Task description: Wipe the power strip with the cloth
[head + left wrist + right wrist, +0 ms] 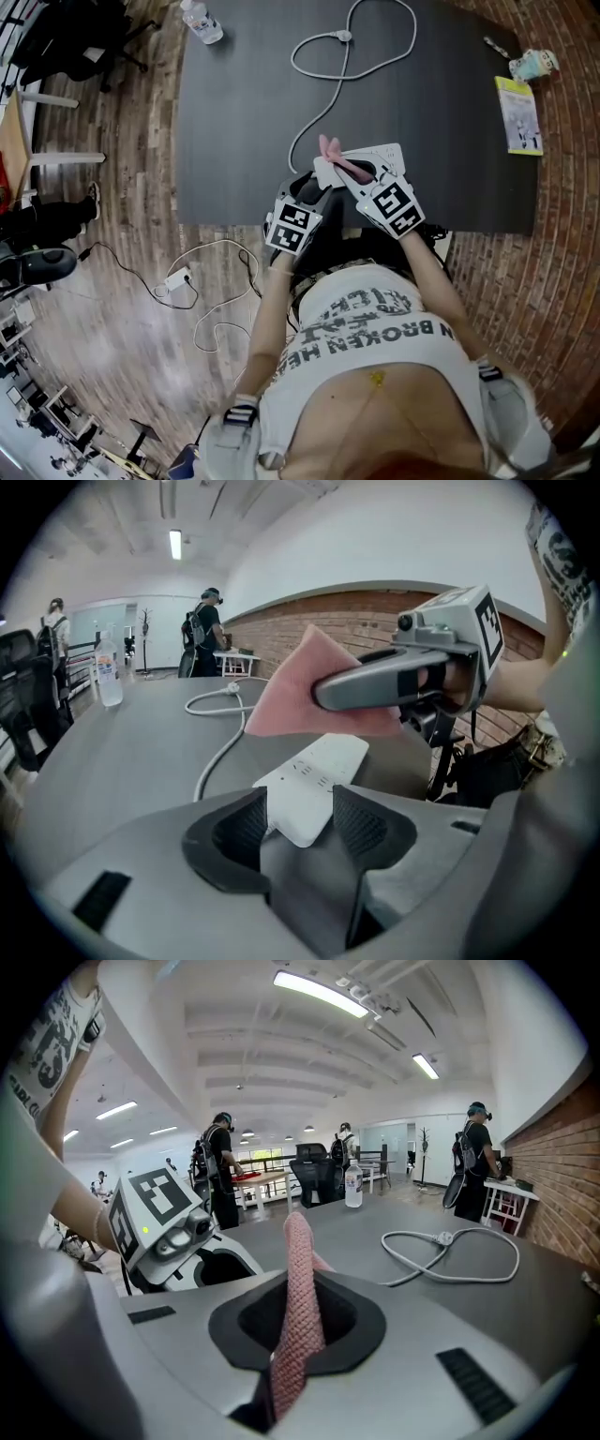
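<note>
A white power strip [380, 157] lies near the front edge of the dark table [234, 122]. Its cable [319, 94] loops away to a plug at the far side. My left gripper [314, 186] is open, and the strip's near end [309, 794] sits between its jaws [298, 829] without the pads clearly pressing on it. Just to its right, my right gripper [354, 176] is shut on a pink cloth [336, 159]. The cloth [298, 1288] stands up out of the closed jaws and hangs over the strip [291, 696].
On the table stand a water bottle [202, 21] at the far left, and a yellow booklet [518, 114] and a small crumpled object [534, 64] at the far right. A white adapter with cables [178, 278] lies on the wooden floor. People stand in the background.
</note>
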Demonstrator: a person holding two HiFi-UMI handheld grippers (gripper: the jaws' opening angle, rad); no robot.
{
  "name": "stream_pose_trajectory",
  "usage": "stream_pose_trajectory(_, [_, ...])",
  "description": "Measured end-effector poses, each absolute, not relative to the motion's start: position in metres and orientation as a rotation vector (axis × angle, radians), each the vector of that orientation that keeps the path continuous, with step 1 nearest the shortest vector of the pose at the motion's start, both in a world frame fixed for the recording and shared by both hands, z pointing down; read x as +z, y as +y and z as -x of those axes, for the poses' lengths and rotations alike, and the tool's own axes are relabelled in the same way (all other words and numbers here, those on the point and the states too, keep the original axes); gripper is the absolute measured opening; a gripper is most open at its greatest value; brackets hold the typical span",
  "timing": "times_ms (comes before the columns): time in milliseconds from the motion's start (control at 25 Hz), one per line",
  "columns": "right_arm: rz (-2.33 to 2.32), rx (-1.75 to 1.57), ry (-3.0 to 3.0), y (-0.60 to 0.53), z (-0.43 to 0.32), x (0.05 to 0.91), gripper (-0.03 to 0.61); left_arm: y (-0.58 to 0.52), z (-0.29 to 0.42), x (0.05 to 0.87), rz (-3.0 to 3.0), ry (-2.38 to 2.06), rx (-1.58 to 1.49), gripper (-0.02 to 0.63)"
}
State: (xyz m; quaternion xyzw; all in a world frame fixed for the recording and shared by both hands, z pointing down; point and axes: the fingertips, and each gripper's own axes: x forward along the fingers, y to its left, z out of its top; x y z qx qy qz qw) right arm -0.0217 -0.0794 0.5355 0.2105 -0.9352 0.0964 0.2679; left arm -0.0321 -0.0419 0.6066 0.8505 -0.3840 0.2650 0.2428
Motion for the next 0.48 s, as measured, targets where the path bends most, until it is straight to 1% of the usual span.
stream_pose_trajectory(240, [-0.54, 0.267, -2.499, -0.08, 0.023, 0.545, 0.017, -0.039, 0.025, 0.648, -2.317, -0.917, 0.937, 0.262])
stream_pose_trajectory(480, [-0.526, 0.237, -2.459, -0.085, 0.021, 0.555, 0.017, -0.037, 0.024, 0.669, -2.288, -0.827, 1.132, 0.275])
